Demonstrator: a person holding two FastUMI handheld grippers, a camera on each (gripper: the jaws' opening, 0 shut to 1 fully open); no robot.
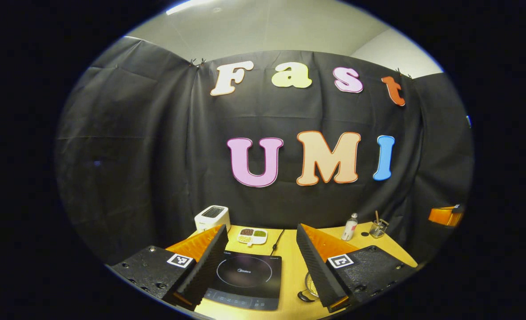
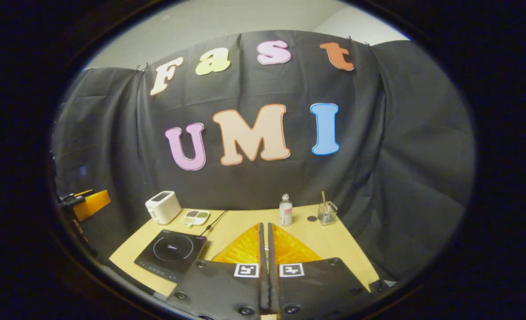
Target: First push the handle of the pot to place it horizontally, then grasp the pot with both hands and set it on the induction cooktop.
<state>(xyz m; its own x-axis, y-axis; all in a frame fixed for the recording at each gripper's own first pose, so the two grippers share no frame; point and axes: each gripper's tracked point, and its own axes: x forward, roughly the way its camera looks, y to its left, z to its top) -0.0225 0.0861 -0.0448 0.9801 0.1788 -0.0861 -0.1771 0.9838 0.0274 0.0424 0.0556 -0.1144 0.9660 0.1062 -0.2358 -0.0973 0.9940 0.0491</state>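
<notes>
In the left gripper view my left gripper [image 1: 261, 226] hangs open above the table, and the black induction cooktop [image 1: 245, 275] lies below, between its fingers. To the right of the cooktop a small part of the pot [image 1: 309, 284] peeks out with a dark handle piece [image 1: 305, 297]; the gripper's right finger hides the rest of it. In the right gripper view my right gripper [image 2: 264, 226] is shut with nothing between its fingers, held over the table's near middle. The cooktop [image 2: 172, 251] lies to its left.
On the yellow table [image 2: 334, 240], a white toaster [image 2: 163, 206] and a divided dish [image 2: 195, 217] stand behind the cooktop, whose cord runs to the back. A small bottle [image 2: 285, 210] and a glass with a stick [image 2: 327, 213] stand at the back right.
</notes>
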